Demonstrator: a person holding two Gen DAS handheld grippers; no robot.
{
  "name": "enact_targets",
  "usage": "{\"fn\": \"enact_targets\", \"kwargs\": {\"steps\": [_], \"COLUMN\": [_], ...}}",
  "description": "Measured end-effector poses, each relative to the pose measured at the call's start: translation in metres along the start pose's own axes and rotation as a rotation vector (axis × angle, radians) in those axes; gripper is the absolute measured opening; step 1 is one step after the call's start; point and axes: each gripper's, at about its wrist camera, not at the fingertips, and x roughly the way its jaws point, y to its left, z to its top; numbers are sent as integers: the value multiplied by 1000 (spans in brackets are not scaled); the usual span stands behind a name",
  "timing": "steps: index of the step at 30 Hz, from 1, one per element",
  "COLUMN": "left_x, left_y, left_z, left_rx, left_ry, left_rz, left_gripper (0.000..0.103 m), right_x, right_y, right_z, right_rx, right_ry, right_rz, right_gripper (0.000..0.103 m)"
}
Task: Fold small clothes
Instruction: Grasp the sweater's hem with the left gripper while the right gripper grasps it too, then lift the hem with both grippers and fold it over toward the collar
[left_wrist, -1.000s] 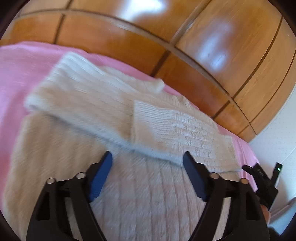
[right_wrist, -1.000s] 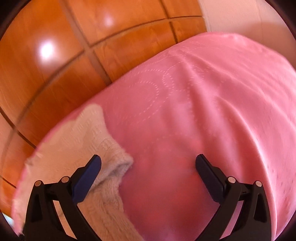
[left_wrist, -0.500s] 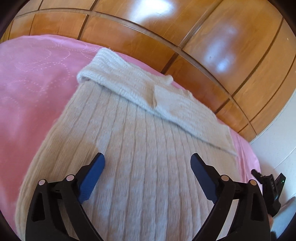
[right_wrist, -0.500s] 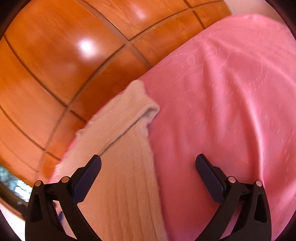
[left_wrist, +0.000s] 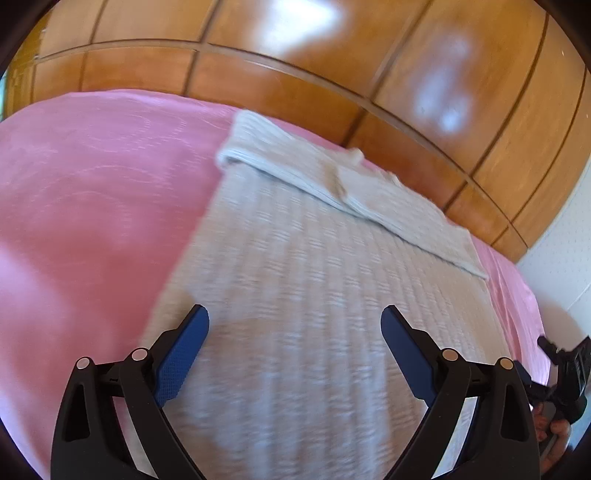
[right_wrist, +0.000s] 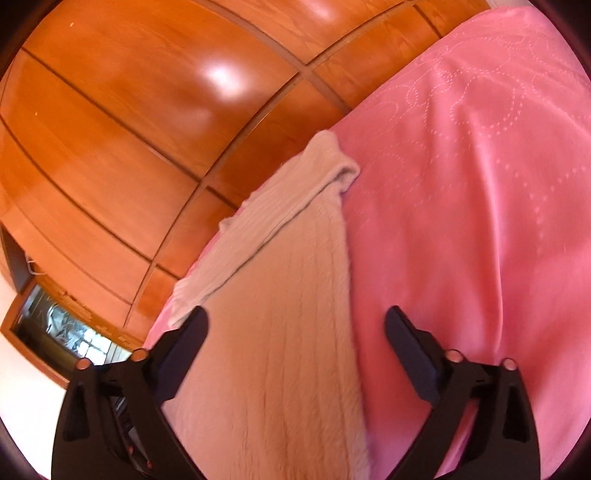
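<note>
Wooden panelled wardrobe (left_wrist: 424, 110) fills the background of both views; glossy, with light glare on the panels. Only the right wrist view shows a framed glass pane (right_wrist: 62, 328) at the far lower left, beside the panelling.

Bed with pink bedspread (left_wrist: 92, 206) is next largest. The stitched ring pattern on the bedspread reads clearly in the right wrist view and only faintly in the left wrist view, which is motion-blurred.

Cream ribbed knit sweater (left_wrist: 314, 295) lies flat on the bedspread, its far end close to the bed edge by the wardrobe. Both sleeves (left_wrist: 332, 181) are folded across the far part of the body, seen as a band across the sweater in the left wrist view. In the right wrist view only one long side edge of the sweater and the folded corner show.

Left gripper (left_wrist: 295, 332): jaws wide apart, hovering over the near part of the sweater, nothing pinched between the pads.

Right gripper (right_wrist: 297, 334): jaws apart and closing, straddling the sweater's side edge from above; pads not pressing the fabric.

Left wrist view alone shows the right gripper from outside at the lower right edge, with the person's fingers (left_wrist: 554, 428) on its handle.

No containers in either view.
</note>
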Motion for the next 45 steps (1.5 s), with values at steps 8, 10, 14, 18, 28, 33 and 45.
{"fn": "enact_targets", "kwargs": {"steps": [8,10,14,18,28,33,45], "left_x": [-22,-26,-28,-32,-40,-25,-70], "left_y": [43,53,58,54,45,43,19], "left_z": [-1,-2,-8,-18,-40,-45,-28], "left_rx": [-89,-108,-84,-41,8,-85,1], "left_ry": [-16,0,43,84,171,252,145], "left_rz": [-21,-37,-70,-128,-281,-364,-448], "left_gripper": [86,79,70,57,55,20,6], "right_x": [-11,-13,-16,-17,-12,-1,-38], "right_y": [-16,-19,-18,-15,-17,-13,15], "right_z": [-15,-20,-32,-50,-73,-76,-53], "right_rx": [82,98,93,68,83,83,-59], "right_ry": [64,98,157,225,276,298,136], "right_rz": [75,105,143,163,205,228,410], "right_gripper": [52,51,52,50,28,14,7]}}
